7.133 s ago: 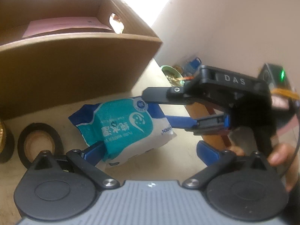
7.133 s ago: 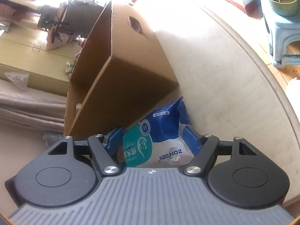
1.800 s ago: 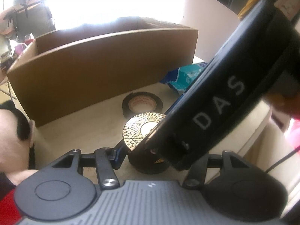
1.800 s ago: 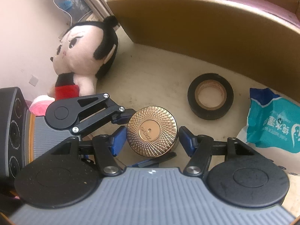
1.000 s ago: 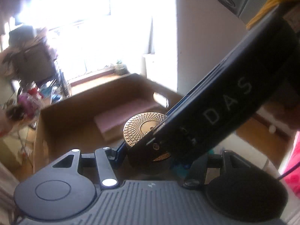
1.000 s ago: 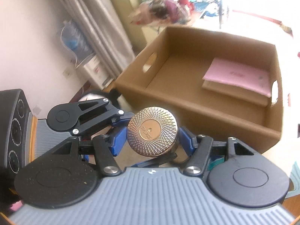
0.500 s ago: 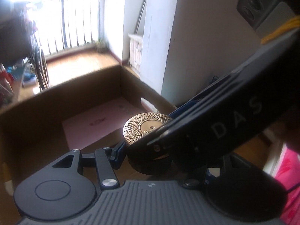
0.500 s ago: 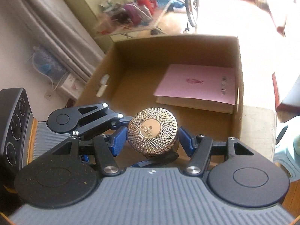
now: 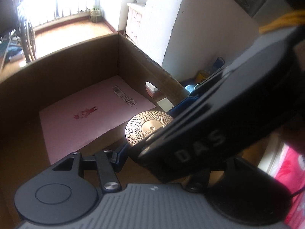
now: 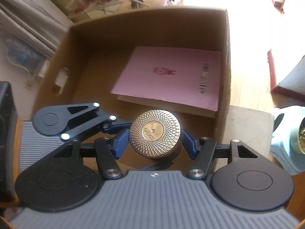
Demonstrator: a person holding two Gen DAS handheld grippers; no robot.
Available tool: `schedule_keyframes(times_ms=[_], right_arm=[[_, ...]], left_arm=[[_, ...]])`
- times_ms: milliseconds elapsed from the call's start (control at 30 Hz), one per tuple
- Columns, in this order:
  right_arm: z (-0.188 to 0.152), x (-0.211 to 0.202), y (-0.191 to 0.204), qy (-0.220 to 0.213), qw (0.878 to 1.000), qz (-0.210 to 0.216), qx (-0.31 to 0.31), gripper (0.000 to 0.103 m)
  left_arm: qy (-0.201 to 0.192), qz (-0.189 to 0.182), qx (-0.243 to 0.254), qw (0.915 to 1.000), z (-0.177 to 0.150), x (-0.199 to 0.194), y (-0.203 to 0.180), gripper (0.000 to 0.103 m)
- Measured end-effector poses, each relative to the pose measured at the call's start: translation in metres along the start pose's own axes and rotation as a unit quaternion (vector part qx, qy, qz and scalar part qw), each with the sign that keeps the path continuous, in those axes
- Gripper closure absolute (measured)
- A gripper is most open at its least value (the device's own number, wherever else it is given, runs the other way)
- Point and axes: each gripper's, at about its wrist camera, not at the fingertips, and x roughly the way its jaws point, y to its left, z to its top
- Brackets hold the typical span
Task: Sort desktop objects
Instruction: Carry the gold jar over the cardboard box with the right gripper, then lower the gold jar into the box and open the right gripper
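Two wrist fisheyes close above, both down into cardboard box (image 9: 57,70).

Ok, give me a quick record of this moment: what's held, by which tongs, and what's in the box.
Held item: gold-lidded round jar, upright
Right tongs: shut on the jar's sides
Left tongs: jaws opening, jar between them
Jar position: over the open cardboard box, beside the pink book
Box contents: pink book lying flat near one side wall
Jar set down: cannot tell
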Motion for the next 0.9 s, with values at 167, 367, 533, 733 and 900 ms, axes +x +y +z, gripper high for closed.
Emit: schedule_keyframes(times_ms=[167, 367, 533, 733, 900], right_arm=[[0.009, 0.014, 0.005, 0.029, 0.998, -0.042, -0.034, 0.044], [0.023, 0.027, 0.009, 0.076, 0.992, -0.073, -0.064, 0.045], [0.027, 0.035, 0.019, 0.103, 0.984, -0.110, -0.093, 0.047], [0.029, 0.032, 0.020, 0.093, 0.980, -0.130, -0.114, 0.050], [0.029, 0.009, 0.015, 0.051, 0.988, -0.111, -0.093, 0.049]], left_arm=[[0.015, -0.016, -0.003, 0.9998, 0.026, 0.024, 0.006, 0.039], [0.027, -0.030, -0.013, 0.9991, 0.032, 0.032, 0.007, 0.038], [0.031, -0.034, -0.015, 0.9988, 0.033, 0.037, 0.008, 0.037], [0.031, -0.045, -0.022, 0.9982, 0.036, 0.037, 0.006, 0.037], [0.042, -0.053, -0.027, 0.9973, 0.037, 0.039, 0.008, 0.036]])
